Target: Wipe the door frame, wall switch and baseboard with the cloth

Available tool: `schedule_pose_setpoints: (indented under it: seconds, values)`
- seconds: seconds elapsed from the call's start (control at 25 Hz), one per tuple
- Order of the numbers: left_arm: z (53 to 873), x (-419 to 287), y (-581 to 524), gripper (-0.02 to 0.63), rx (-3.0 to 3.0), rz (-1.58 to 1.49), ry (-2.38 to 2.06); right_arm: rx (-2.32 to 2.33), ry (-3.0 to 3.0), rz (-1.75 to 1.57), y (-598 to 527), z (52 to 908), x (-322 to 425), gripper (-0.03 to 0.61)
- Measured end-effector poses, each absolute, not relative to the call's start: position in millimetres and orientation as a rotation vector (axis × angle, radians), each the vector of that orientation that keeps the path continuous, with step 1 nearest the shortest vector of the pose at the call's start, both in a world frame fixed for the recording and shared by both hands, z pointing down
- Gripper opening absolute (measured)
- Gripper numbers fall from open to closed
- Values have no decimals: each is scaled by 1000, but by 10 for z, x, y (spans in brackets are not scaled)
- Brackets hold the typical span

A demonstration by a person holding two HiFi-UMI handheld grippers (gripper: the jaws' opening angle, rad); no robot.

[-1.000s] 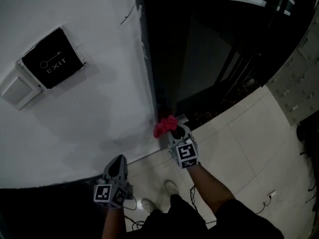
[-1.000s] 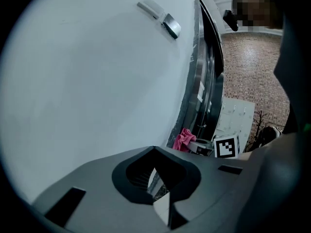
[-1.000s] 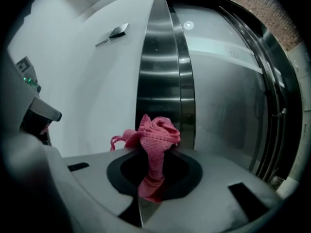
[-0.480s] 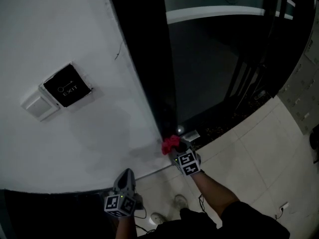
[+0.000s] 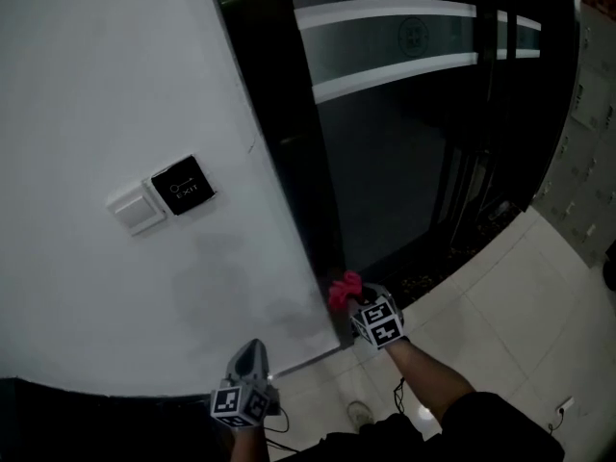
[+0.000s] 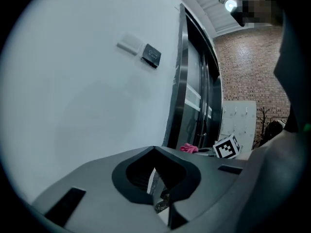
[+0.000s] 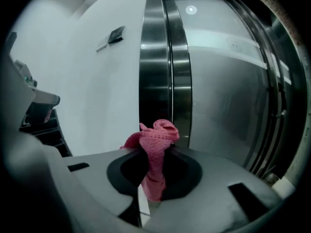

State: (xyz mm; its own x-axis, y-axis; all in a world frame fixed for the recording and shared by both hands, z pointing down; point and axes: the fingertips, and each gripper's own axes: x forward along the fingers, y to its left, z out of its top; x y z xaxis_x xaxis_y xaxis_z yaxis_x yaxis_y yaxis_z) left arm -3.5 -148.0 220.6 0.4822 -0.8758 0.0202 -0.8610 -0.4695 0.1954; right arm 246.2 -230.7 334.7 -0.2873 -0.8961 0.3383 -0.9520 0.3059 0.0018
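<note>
Pinching cloth [image 5: 344,292] at door frame [image 5: 289,162], right claw [image 5: 350,302] hangs below wall switch [image 5: 136,210]

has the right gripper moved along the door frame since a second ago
Yes, slightly: the right gripper with the cloth sits a little higher up the door frame.

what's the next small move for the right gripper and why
Probably press the pink cloth against the door frame and slide it upward. The right gripper is shut on the cloth low beside the frame, and most of the frame's height lies above it.
</note>
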Motion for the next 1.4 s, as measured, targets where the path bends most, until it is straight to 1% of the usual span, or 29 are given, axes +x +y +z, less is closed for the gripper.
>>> schedule_pose_setpoints:
  seconds: [0.2,0.32,0.44,0.56,0.8,0.96,1.08,1.24,1.4]
  values:
    - [1807,-123,-1160,-6,2584,-284,-1474,1716,-2328,176,-1964,2798,2533,52]
    - [1634,-83,-1000,-6,2631,-295,-1481,1743,-2338,118,-1695,2508,2576,51]
    - [1533,69,-854,-6,2696,-252,-1487,1774,-2379,102,-1407,2224,2651,52]
    - [1495,244,-775,-6,2716,-290,-1424,1807,-2398,70,-1224,1976,2804,52]
    - [1399,623,-737,-6,2727,-321,-1429,1832,-2500,29,-1171,1533,3234,52]
    - [1297,1061,-827,-6,2713,-369,-1496,1734,-2625,-1,-1275,1393,3565,52]
    - [1277,1566,-959,-6,2682,-380,-1578,1560,-2756,-31,-1449,1282,3810,52]
    - [1207,2209,-1050,-6,2567,-478,-1652,1314,-2866,-65,-1619,1058,4131,52]
    - [1066,2503,-1117,-6,2524,-451,-1783,1140,-2970,-107,-1789,733,4320,52]
